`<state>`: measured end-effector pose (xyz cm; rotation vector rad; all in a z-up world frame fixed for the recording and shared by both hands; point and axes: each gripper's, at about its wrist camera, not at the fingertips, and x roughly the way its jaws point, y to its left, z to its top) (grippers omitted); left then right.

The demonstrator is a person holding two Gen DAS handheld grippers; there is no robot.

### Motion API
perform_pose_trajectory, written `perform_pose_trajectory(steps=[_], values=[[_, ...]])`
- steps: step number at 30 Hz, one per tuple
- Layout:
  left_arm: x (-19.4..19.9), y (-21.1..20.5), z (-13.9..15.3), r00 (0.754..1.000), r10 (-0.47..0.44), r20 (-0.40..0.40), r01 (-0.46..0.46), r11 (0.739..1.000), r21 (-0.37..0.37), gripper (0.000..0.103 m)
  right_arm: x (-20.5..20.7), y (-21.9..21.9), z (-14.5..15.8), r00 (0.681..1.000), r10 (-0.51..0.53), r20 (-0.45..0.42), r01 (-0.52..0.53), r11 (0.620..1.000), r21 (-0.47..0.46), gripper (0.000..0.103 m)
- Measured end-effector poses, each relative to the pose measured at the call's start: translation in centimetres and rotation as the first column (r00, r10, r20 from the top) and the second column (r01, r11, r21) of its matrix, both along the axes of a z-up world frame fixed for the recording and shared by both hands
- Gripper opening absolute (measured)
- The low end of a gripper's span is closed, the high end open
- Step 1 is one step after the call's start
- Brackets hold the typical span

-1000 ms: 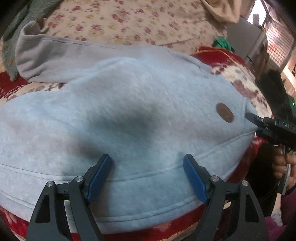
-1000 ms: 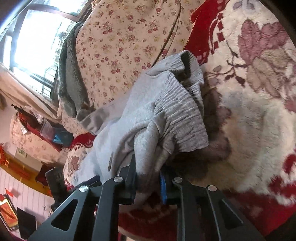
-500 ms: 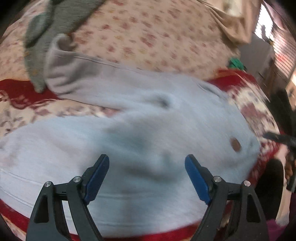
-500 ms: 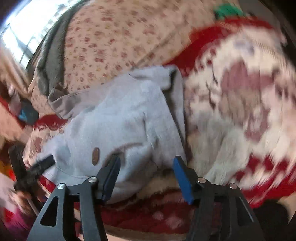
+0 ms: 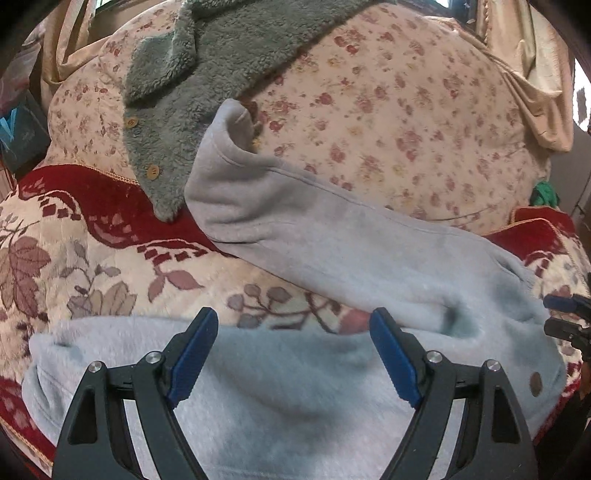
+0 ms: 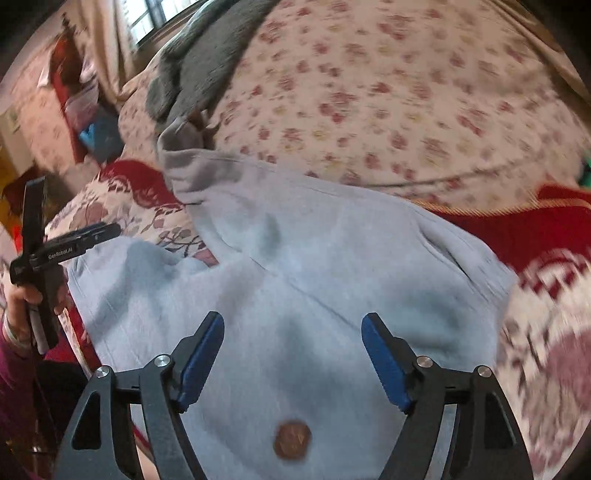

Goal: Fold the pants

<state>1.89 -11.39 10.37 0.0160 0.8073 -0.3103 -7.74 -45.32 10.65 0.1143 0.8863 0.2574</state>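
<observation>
a home bedroom: a bed with a flowered quilt (image 5: 388, 110), a red patterned blanket (image 5: 92, 236), a curtained window (image 6: 155, 18)

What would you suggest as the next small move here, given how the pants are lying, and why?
Probably bring the left gripper to the far leg's cuff and draw that leg onto the near leg. The pants lie in a V on the red blanket, legs apart, and neither gripper holds cloth; the right gripper is opening above the brown patch.
</observation>
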Motion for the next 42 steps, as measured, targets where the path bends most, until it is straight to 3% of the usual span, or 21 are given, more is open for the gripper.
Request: perform_pose_trajectory(steps=[8, 17, 23, 31, 36, 42], values=[[3.2, 0.2, -1.2, 0.999, 0.026, -0.019, -0.026, 1.0, 0.016, 0.083, 5.4, 2.1, -1.0, 0.998, 0.066, -0.021, -0.067, 0.997, -0.046, 0.083], [5.9, 1.0, -1.8, 0.996, 0.069, -0.049, -0.07, 0.998, -0.001, 0.083, 9.5, 1.0, -2.1, 0.996, 0.065, -0.058, -0.069, 0.995, -0.071, 0.084], [8.2, 2.0, -0.6, 0.995, 0.086, -0.041, -0.087, 0.995, -0.041, 0.083, 12.4, 0.1, -2.9, 0.994, 0.088, -0.067, -0.095, 0.99, -0.106, 0.085], [12.7, 2.1, 1.5, 0.995, 0.097, -0.017, -0.097, 0.995, -0.037, 0.084, 17.8, -1.9, -2.7, 0.989, 0.142, -0.032, -0.145, 0.977, -0.157, 0.088], [15.7, 1.4, 2.1, 0.996, 0.086, -0.014, -0.086, 0.996, -0.011, 0.084, 21.6, -2.1, -3.9, 0.977, 0.194, -0.085, -0.207, 0.958, -0.201, 0.089], [18.1, 0.0, 2.5, 0.999, 0.05, 0.003, -0.05, 0.995, 0.083, 0.084, 25.0, -1.1, -6.6, 0.939, 0.292, -0.18, -0.327, 0.92, -0.217, 0.089]])
